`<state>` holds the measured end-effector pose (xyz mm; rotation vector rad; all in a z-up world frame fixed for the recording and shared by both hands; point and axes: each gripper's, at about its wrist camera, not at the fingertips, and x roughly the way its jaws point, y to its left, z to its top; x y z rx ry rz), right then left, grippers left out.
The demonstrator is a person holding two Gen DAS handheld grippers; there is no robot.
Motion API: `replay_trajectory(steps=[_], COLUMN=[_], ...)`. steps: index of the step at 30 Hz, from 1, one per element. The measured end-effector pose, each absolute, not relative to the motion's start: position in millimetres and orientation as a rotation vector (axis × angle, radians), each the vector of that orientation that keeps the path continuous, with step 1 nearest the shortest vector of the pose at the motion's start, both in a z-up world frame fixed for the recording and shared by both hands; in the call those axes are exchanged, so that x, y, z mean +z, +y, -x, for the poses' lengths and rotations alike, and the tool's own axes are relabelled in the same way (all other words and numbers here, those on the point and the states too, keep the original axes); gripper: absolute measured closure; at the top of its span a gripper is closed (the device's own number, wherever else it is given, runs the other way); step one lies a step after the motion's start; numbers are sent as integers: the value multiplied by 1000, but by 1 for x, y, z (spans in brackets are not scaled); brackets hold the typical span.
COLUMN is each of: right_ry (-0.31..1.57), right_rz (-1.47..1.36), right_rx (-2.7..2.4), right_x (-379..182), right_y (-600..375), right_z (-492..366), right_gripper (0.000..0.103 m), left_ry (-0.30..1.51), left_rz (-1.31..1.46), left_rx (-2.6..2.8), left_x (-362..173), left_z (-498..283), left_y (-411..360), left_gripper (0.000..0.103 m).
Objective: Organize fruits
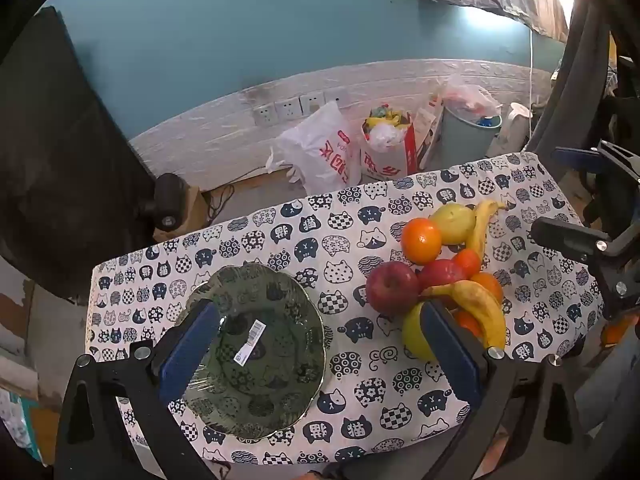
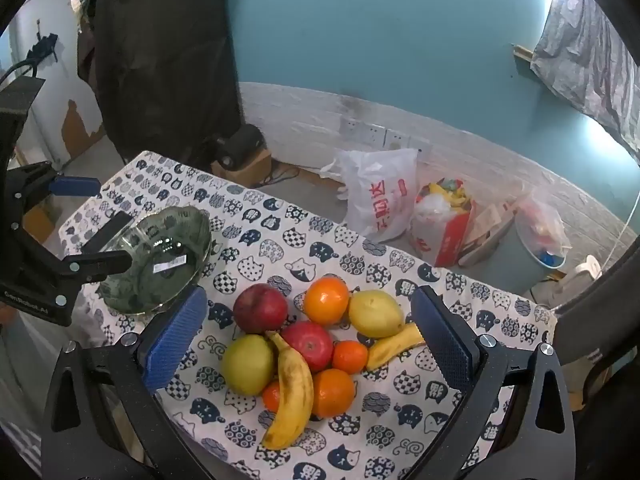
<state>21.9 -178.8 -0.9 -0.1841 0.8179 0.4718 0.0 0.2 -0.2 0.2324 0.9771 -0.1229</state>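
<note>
Right wrist view shows the right gripper (image 2: 308, 340) spread wide and empty, hovering over the fruit pile (image 2: 308, 348) on the cloth (image 2: 280, 240). Nothing sits in the bowl (image 2: 120, 296) yet, so the task looks to be at its start: picking a first fruit. The pile lies directly between and below the right gripper's blue pads (image 2: 176, 336); the near banana (image 2: 294, 396) rests on top, leaning over a green fruit (image 2: 246, 364) and an orange (image 2: 332, 392), so it seems the easiest first pick. Two apples, more oranges and a yellow fruit lie farther back, all touching.

Left wrist view shows the left gripper (image 1: 320, 348) also released and empty, held above the bowl's right edge, with the pile (image 1: 440, 272) just right of it. The next move likely calls for lowering the right gripper around one fruit, closing gently, then carrying it left to the bowl without rolling its neighbours.
</note>
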Motion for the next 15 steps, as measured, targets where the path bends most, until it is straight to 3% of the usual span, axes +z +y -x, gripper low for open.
replay_trajectory(steps=[15], right_ry=[821], right_rz=[178], right_rx=[477], right_x=[-2], right_y=[-174], right_z=[-22], right_gripper=[3], left_ry=[975], left_rz=[-211], left_rx=[-125], left_x=[-1], left_z=[0], left_y=[6], left_gripper=[2])
